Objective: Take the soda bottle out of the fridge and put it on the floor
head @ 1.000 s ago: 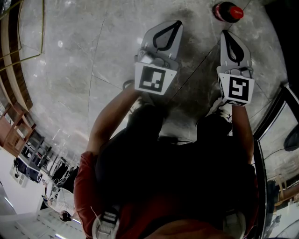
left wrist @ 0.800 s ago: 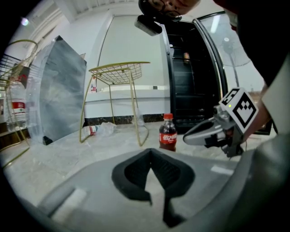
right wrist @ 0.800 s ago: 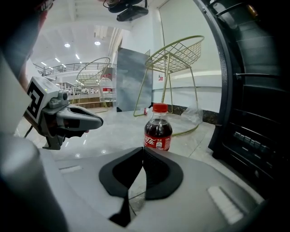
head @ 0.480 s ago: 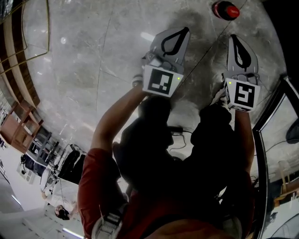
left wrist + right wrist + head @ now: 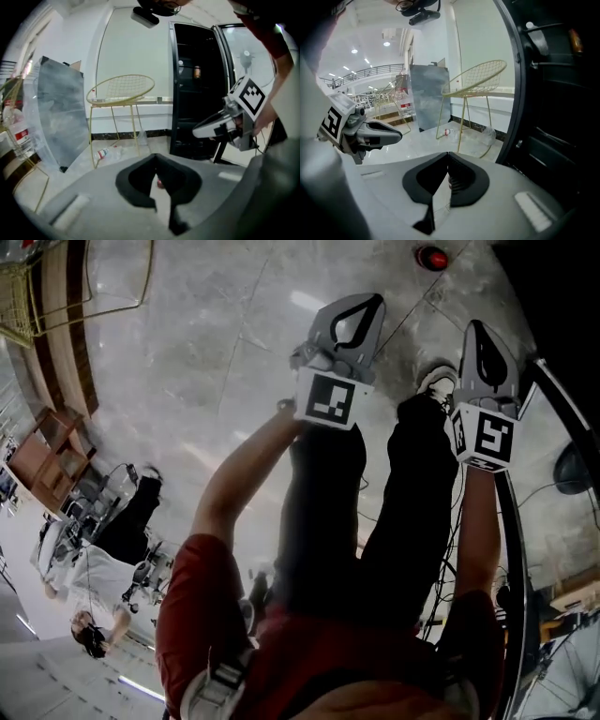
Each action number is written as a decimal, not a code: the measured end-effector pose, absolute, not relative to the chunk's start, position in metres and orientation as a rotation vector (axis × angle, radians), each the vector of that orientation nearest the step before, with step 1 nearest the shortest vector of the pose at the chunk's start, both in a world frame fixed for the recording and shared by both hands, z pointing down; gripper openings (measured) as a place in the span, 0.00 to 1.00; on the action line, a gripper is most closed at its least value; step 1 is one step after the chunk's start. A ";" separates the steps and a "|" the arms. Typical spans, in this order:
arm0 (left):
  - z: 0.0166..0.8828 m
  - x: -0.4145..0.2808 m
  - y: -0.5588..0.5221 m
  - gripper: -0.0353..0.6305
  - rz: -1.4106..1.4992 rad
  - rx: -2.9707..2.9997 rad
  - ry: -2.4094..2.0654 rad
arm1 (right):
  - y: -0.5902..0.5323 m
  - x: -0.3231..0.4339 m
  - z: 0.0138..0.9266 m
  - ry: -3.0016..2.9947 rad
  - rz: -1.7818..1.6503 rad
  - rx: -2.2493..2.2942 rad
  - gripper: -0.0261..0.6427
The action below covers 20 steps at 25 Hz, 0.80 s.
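The soda bottle (image 5: 432, 257) stands alone on the grey floor at the top of the head view, showing its red cap and dark body. My left gripper (image 5: 373, 301) is held well above and to the left of it, shut with nothing between its fingers. To its right, my right gripper (image 5: 476, 327) is also shut and empty, raised beside the fridge's dark door frame (image 5: 548, 399). In the left gripper view a small red spot of the bottle (image 5: 160, 183) shows through the closed jaws of the left gripper (image 5: 156, 158). The right gripper (image 5: 448, 154) points toward the floor.
The black fridge (image 5: 197, 84) stands open at the right, its door frame (image 5: 518, 93) close to my right gripper. A gold wire chair (image 5: 123, 91) and a clear plastic bottle (image 5: 104, 152) lying on the floor are further off. The person's dark legs (image 5: 375, 512) are below the grippers.
The view has risen away from the floor: the bottle looks smaller and farther, the person's legs have straightened, and both grippers have lifted with them, still shut.
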State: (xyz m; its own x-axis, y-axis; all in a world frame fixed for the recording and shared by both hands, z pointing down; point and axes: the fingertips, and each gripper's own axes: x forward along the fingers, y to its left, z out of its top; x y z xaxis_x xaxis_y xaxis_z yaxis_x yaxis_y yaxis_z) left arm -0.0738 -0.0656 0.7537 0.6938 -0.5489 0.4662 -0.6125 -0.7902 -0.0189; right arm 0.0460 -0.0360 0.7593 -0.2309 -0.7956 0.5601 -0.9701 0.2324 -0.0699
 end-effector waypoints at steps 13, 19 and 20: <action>0.416 -0.081 -0.063 0.05 0.623 2.624 -1.138 | -0.025 0.057 0.418 -2.169 0.619 1.676 0.04; 0.284 -0.076 -0.040 0.05 0.624 2.669 -1.144 | -0.009 0.051 0.291 -2.199 0.582 1.691 0.04; 0.266 -0.077 -0.033 0.05 0.620 2.672 -1.142 | -0.001 0.048 0.273 -2.200 0.583 1.698 0.04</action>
